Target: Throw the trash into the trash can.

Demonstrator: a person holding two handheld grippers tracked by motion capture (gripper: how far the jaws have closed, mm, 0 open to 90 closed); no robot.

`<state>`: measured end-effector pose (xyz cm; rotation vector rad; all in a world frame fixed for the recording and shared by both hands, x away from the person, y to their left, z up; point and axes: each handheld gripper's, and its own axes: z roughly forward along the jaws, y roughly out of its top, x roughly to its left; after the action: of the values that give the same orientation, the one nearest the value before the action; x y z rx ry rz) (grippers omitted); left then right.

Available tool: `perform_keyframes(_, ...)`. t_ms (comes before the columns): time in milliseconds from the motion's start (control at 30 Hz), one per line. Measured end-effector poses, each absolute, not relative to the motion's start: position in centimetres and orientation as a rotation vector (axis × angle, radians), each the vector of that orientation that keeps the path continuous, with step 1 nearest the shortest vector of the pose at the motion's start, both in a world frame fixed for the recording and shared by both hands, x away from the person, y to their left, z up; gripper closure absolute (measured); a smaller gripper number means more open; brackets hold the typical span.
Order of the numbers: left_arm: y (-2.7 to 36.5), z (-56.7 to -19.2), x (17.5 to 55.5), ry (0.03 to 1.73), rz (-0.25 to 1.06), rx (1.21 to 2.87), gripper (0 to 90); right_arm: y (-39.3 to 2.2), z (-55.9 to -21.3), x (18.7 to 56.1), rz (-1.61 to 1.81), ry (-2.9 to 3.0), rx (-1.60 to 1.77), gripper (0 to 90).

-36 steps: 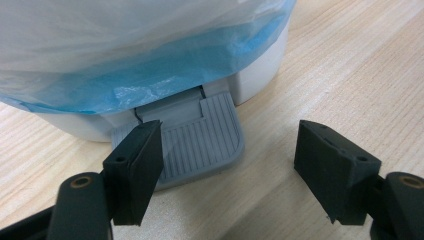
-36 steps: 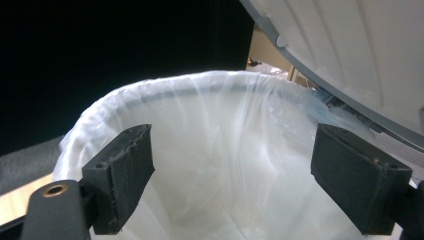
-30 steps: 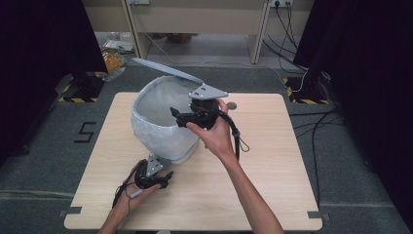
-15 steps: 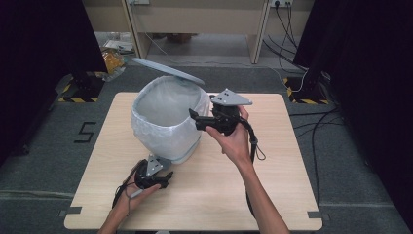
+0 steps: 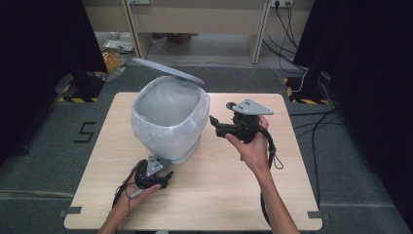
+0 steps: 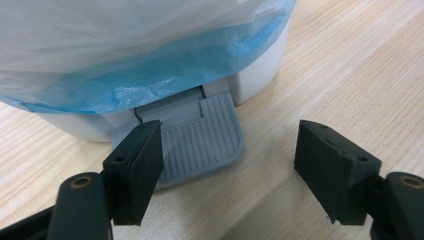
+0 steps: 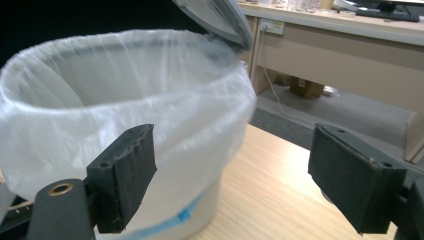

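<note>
The bin (image 5: pixel 168 119) stands on the counter (image 5: pixel 292 195) at about 10 o'clock, lid (image 5: pixel 168 70) up. The left claw (image 5: pixel 163 178), jaws apart and gripping nothing, presses one jaw on the pedal (image 6: pixel 200 137), likely to keep the lid raised. The right claw (image 5: pixel 214 124), released and empty, sits at the bin's 3 o'clock, beside the liner (image 7: pixel 150 100).

Bin (image 6: pixel 150 60) cut off by the top and left edges in left gripper view; its grey pedal (image 6: pixel 200 135) is partly behind 1 jaw, lower left. In right gripper view the lid (image 7: pixel 220 17) is clipped at the top edge and the liner rim (image 7: pixel 125 55) is blurred. Desk clutter, upper left of high view, too small to tell.
</note>
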<state>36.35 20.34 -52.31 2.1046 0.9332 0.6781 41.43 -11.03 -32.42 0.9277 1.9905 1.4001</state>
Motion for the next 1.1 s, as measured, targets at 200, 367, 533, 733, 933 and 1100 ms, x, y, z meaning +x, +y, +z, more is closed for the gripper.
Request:
perform_keyframes(200, 20.3, -52.3, 36.3, 0.933, 0.680, 2.105, 26.9, -12.9, -33.8, 40.9, 1.359, 1.995, 0.955, 19.5)
perform_keyframes(367, 20.3, -52.3, 36.3, 0.932, 0.681, 2.106, 26.9, -13.8, -35.1, 40.0, 1.333, 2.001, 0.952, 19.5)
perform_keyframes(533, 20.3, -52.3, 36.3, 0.931, 0.682, 2.106, 26.9, -14.5, -36.5, 38.7, 1.339, 2.019, 0.960, 19.5)
perform_keyframes(733, 20.3, -52.3, 36.3, 0.930, 0.683, 2.106, 26.9, -15.5, -38.3, 37.7, 1.328, 2.019, 0.983, 19.5)
perform_keyframes(933, 20.3, -52.3, 36.3, 0.932, 0.680, 2.105, 26.9, -16.6, -40.1, 36.9, 1.324, 2.016, 1.032, 19.5)
perform_keyframes(1100, 20.3, -52.3, 36.3, 0.932, 0.678, 2.109, 26.9, -17.3, -41.9, 36.2, 1.328, 2.014, 1.082, 19.5)
